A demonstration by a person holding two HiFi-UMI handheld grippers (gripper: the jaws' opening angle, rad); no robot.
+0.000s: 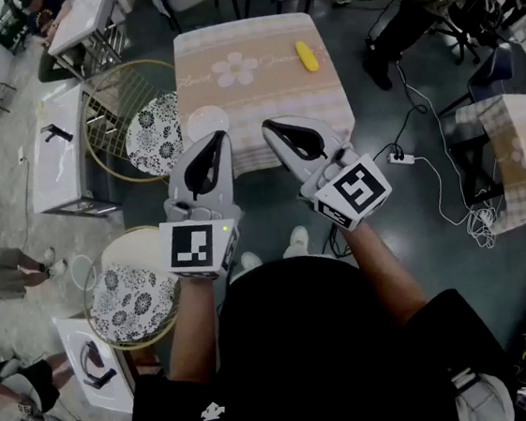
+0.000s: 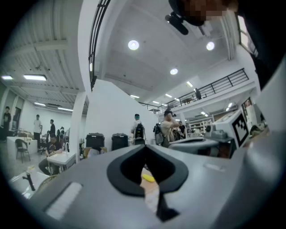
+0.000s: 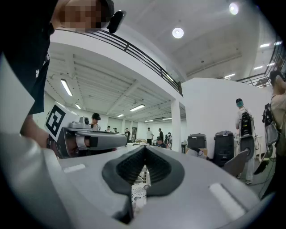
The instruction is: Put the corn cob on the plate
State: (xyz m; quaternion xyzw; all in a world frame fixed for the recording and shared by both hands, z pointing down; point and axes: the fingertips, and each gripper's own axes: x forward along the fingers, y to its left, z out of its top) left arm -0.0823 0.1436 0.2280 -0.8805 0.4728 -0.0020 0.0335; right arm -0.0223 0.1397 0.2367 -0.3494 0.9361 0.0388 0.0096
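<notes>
The yellow corn cob (image 1: 307, 55) lies on the far right part of the small table (image 1: 259, 97), which has a beige flower-print cloth. A white plate (image 1: 206, 123) sits at the table's near left corner. My left gripper (image 1: 221, 137) is level in front of the table's near edge, just right of the plate, shut and holding nothing. My right gripper (image 1: 268, 125) hangs beside it, also shut with nothing in it. In the left gripper view the corn cob (image 2: 148, 178) shows through the gap under the closed jaws (image 2: 144, 148). The right gripper view shows its jaws (image 3: 145, 149) closed.
Two round wire chairs with patterned cushions stand left of the table (image 1: 152, 132) and near my left side (image 1: 132, 300). White boxes (image 1: 58, 153) stand at the left. Cables and a power strip (image 1: 398, 156) lie on the floor at right, beside another clothed table (image 1: 511, 153). People stand around.
</notes>
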